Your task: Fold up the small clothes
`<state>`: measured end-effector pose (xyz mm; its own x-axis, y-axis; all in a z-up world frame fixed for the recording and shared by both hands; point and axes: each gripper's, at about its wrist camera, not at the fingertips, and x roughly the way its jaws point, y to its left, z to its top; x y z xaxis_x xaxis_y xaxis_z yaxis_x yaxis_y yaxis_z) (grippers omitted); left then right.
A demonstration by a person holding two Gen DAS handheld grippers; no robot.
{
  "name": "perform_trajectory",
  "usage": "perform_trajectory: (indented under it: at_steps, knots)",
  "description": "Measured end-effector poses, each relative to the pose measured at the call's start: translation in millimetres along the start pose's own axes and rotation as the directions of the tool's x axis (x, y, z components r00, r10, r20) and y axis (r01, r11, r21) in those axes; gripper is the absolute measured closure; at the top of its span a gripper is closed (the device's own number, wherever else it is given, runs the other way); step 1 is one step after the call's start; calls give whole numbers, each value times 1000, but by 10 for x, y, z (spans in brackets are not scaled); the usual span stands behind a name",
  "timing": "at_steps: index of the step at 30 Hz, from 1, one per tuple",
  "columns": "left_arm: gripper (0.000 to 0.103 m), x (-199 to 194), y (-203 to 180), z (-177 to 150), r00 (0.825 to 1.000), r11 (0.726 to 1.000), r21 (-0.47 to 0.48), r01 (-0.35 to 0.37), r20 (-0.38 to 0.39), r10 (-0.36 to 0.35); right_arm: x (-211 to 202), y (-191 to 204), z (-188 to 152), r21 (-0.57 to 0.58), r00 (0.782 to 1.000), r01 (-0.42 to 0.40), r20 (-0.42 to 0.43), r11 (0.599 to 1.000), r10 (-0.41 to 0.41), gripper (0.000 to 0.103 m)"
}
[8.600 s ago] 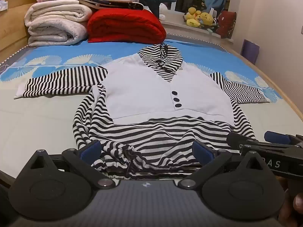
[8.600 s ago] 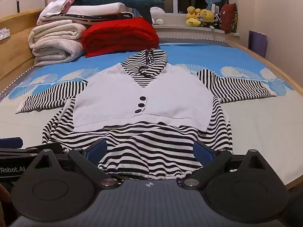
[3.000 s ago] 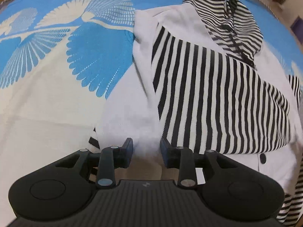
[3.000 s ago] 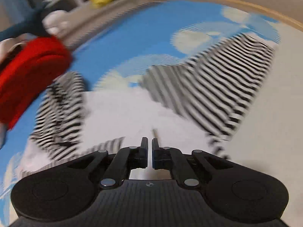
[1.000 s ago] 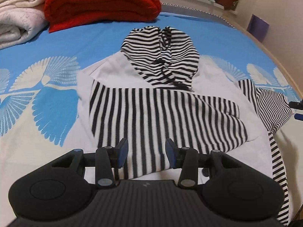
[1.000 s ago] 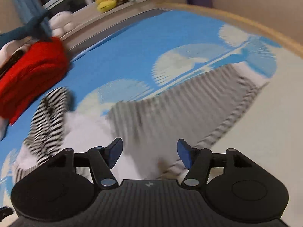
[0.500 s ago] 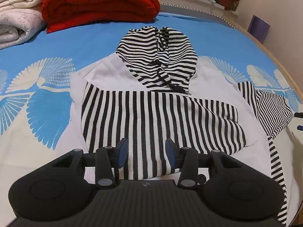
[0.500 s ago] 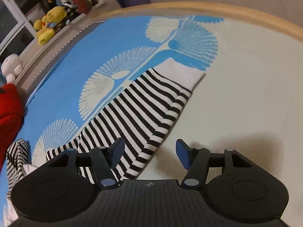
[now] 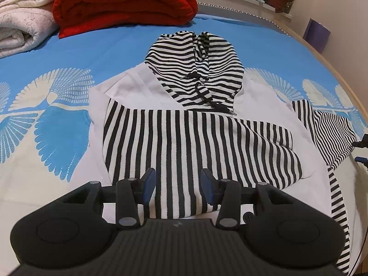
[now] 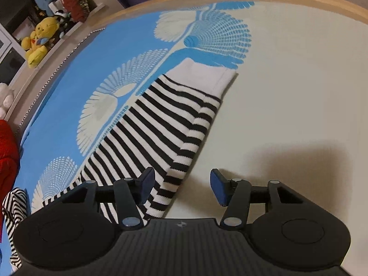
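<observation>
Left gripper (image 9: 177,187): jaws apart, gripping nothing, hovering over the folded-in striped sleeve (image 9: 195,145) of the hoodie (image 9: 253,105). Right gripper (image 10: 181,187): jaws closing, nothing pinched yet; the other sleeve (image 10: 165,126) lies by its left finger. Only the right view shows that sleeve's white cuff (image 10: 207,78). Only the left view shows the hoodie's white body and striped hood (image 9: 195,69), flat on the bed (image 9: 46,126), below the red blanket (image 9: 124,2).

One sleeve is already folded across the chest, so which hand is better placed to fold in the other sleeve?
Right. The right gripper sits over the spread sleeve, jaws closing around its edge. The left gripper hovers open over the folded sleeve.
</observation>
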<state>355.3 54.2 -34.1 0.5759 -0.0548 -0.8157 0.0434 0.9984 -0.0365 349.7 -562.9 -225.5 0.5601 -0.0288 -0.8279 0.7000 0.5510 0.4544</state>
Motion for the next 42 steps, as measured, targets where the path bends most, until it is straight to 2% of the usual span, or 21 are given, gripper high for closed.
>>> perform_trajectory:
  at_steps: [2, 4, 6, 7, 10, 15, 18, 20, 21, 23, 24, 25, 26, 27, 28, 29, 31, 34, 36, 39, 42]
  knots:
    - [55, 1, 6, 3, 1000, 1000, -1, 0, 1, 0, 43, -17, -7, 15, 1000, 5, 3, 1000, -5, 48]
    - [55, 1, 14, 4, 1000, 1000, -2, 1, 0, -1, 56, 2, -8, 8, 1000, 13, 22, 1000, -13, 61]
    - [55, -7, 30, 5, 1000, 1000, -3, 1, -1, -1, 73, 14, -6, 6, 999, 11, 36, 1000, -11, 97]
    - [55, -6, 32, 4, 1000, 1000, -4, 1, 0, -1, 72, 18, -11, 16, 999, 10, 44, 1000, -10, 101]
    - [55, -12, 47, 6, 1000, 1000, -8, 3, 0, -3, 10, 104, -14, 11, 996, 0, 91, 1000, -1, 103]
    - [55, -45, 69, 7, 1000, 1000, -8, 3, 6, -3, -259, 488, -20, -126, 973, -10, 227, 992, 38, 103]
    - [55, -69, 111, 17, 1000, 1000, -17, -2, 10, 2, -520, 856, -115, -250, 945, -40, 304, 967, 118, 103]
    - [55, -95, 143, 29, 1000, 1000, -26, -7, 16, 7, -777, 1211, -284, -373, 912, -79, 348, 925, 218, 103]
    - [55, -109, 166, 37, 1000, 999, -33, -8, 18, 9, -944, 1423, -428, -454, 884, -122, 354, 883, 304, 103]
    - [55, -143, 231, 56, 1000, 998, -58, -7, 26, 9, -1304, 1865, -848, -646, 812, -237, 279, 726, 513, 103]
    - [55, -159, 273, 68, 1000, 997, -75, -7, 29, 9, -1489, 2059, -1120, -725, 760, -318, 191, 611, 622, 103]
    - [55, -177, 321, 81, 999, 996, -94, -7, 32, 10, -1632, 2214, -1377, -768, 702, -430, 47, 475, 711, 103]
    - [55, -186, 365, 101, 999, 994, -113, -6, 34, 10, -1723, 2335, -1594, -773, 648, -533, -113, 343, 753, 103]
    - [55, -199, 405, 112, 999, 991, -130, -4, 37, 9, -1801, 2426, -1828, -758, 608, -604, -240, 245, 757, 103]
    - [55, -209, 444, 118, 999, 989, -146, -3, 37, 8, -1843, 2467, -1997, -749, 608, -623, -284, 224, 742, 103]
    - [55, -222, 475, 125, 999, 987, -159, -1, 36, 7, -1828, 2475, -2113, -738, 639, -623, -290, 258, 713, 103]
    - [55, -249, 505, 136, 999, 985, -174, 8, 38, -1, -1639, 2413, -2112, -678, 724, -613, -277, 405, 632, 97]
    - [55, -285, 502, 155, 999, 984, -175, 20, 46, -12, -1332, 2208, -1844, -597, 876, -461, -189, 656, 444, 85]
    - [55, -290, 501, 164, 999, 984, -174, 23, 50, -14, -1215, 2024, -1557, -525, 938, -339, -126, 781, 322, 76]
    - [55, -273, 517, 168, 999, 983, -183, 17, 45, -9, -1083, 1631, -1130, -323, 963, -267, -56, 908, 263, 56]
    - [55, -244, 523, 167, 999, 982, -188, 9, 38, -1, -801, 1175, -897, -104, 976, -217, -5, 971, 218, 56]
